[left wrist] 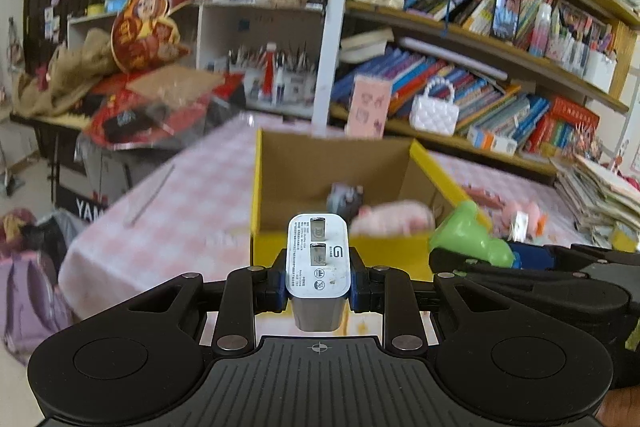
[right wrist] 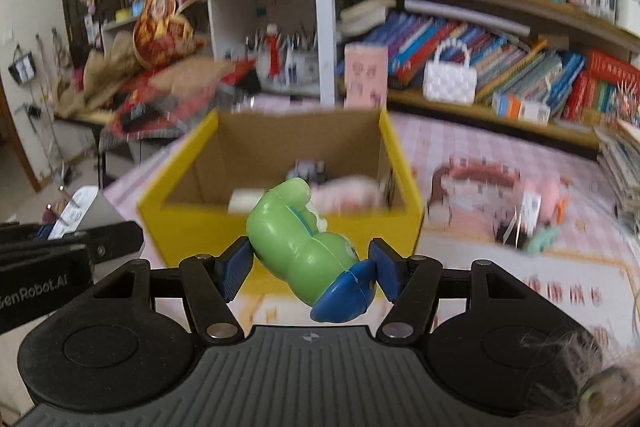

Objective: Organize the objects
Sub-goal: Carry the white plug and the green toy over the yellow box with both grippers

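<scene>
Two grips ours | left gripper (left wrist: 319,281) clamps white charger (left wrist: 318,259) | right gripper (right wrist: 312,269) clamps green toy (right wrist: 298,231) | yellow box (right wrist: 280,223) mid-frame

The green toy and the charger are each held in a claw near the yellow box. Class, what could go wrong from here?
1. The green toy sits slanted in the right claw, so it might slip out short of the box.
2. The charger, dropped from the left claw, could land on the pink plush inside and bounce.

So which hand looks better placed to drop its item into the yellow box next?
Probably the right: its tongs hold the green toy centred before the yellow box. The left tongs, gripping the charger, face the box's left part.
</scene>
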The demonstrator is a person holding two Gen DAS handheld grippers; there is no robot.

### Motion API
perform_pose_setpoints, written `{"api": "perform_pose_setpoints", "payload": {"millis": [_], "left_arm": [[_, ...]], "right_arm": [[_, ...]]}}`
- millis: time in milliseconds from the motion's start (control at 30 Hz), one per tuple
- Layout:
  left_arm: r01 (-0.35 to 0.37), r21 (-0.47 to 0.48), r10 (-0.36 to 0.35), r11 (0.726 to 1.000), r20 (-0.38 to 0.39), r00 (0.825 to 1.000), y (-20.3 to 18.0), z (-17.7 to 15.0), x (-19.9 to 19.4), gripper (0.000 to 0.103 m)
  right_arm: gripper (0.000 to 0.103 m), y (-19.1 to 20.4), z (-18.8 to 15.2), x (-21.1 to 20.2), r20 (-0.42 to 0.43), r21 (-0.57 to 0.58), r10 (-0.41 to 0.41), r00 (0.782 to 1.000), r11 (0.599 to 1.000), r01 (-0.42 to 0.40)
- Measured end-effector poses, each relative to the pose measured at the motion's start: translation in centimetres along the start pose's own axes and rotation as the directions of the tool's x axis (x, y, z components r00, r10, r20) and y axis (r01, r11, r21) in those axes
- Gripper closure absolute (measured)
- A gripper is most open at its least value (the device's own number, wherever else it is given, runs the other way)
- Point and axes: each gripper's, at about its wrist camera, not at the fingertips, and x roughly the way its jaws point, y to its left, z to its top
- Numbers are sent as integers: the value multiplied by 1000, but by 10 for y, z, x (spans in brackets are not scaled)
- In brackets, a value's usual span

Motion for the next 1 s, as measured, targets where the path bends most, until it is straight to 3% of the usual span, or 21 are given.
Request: {"api": "perform_pose_setpoints", "payload": {"millis": [167,367,667,800,1000], "left_arm": [[-11,-6,12,1000,21,1000,-2,23,27,78],[-31,-14,32,999,26,999,-4,41,62,78],[-65,-7,64,998,-68,996,-4,43,108,78],[-85,-3,84,996,-104,991,-3,43,121,78],[-85,13,86,996,-147,985,-6,43,139,78]], "right_arm": [[41,-10,37,22,65,0,-3,998,1000,3],[41,-17,73,65,59,-11,35,998,999,-34],[41,-24,93,139,-83,17,128,988,992,-127],[41,-27,95,166,-158,59,159,975,987,-151],[41,-18,92,191,-248,26,186,951,982,-186]]}}
